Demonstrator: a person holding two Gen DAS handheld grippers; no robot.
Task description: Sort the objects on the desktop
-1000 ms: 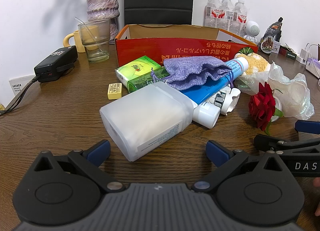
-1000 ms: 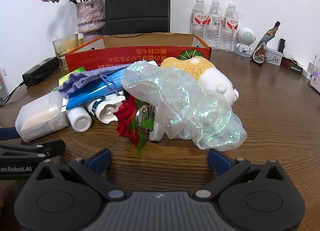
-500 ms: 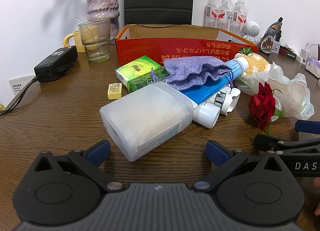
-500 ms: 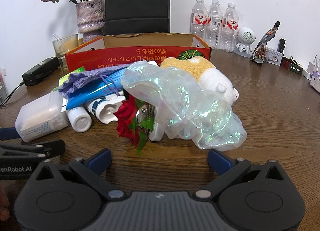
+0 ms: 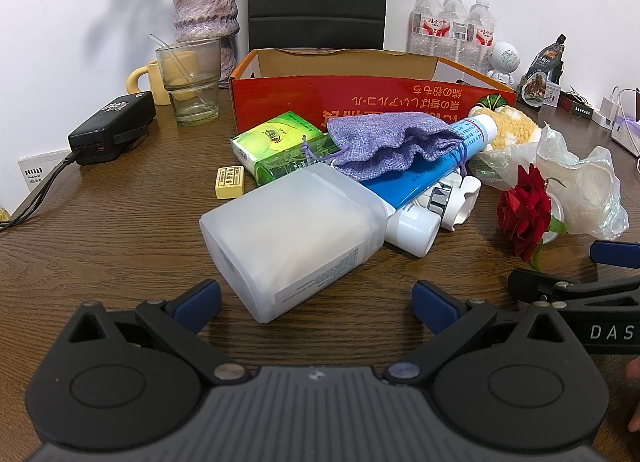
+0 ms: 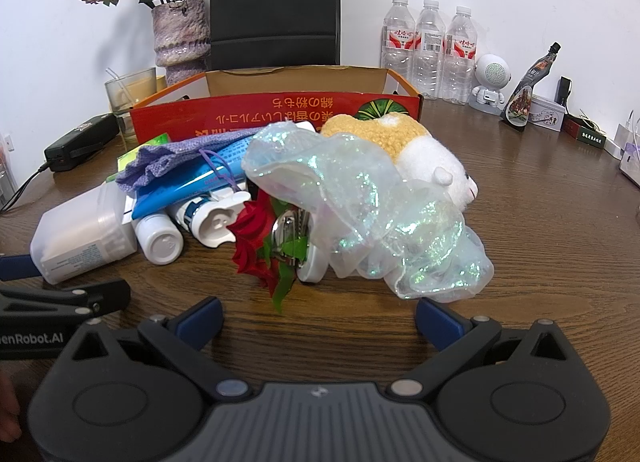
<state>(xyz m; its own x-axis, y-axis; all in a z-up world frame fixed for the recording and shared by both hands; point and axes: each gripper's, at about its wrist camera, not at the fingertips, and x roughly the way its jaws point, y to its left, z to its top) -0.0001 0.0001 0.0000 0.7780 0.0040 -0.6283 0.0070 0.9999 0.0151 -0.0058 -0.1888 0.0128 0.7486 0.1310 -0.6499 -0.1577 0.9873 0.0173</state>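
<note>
A pile of objects lies on the wooden table in front of a red cardboard box [image 5: 360, 102] [image 6: 248, 112]. It holds a frosted plastic container [image 5: 292, 238] [image 6: 80, 230], a purple cloth pouch [image 5: 384, 142], a blue tube [image 5: 432, 174], a green packet [image 5: 280, 142], a white bottle [image 6: 162, 238], a red rose [image 5: 524, 214] [image 6: 252, 242], an iridescent bag [image 6: 360, 218] and a plush toy [image 6: 424, 150]. My left gripper [image 5: 316, 302] is open just short of the container. My right gripper [image 6: 318, 320] is open just short of the rose.
A glass [image 5: 190, 78], yellow mug [image 5: 148, 80], vase [image 5: 206, 6] and black power bank [image 5: 112, 126] stand at the back left. A yellow eraser [image 5: 229, 181] lies left of the pile. Water bottles [image 6: 430, 46] and small items line the back right.
</note>
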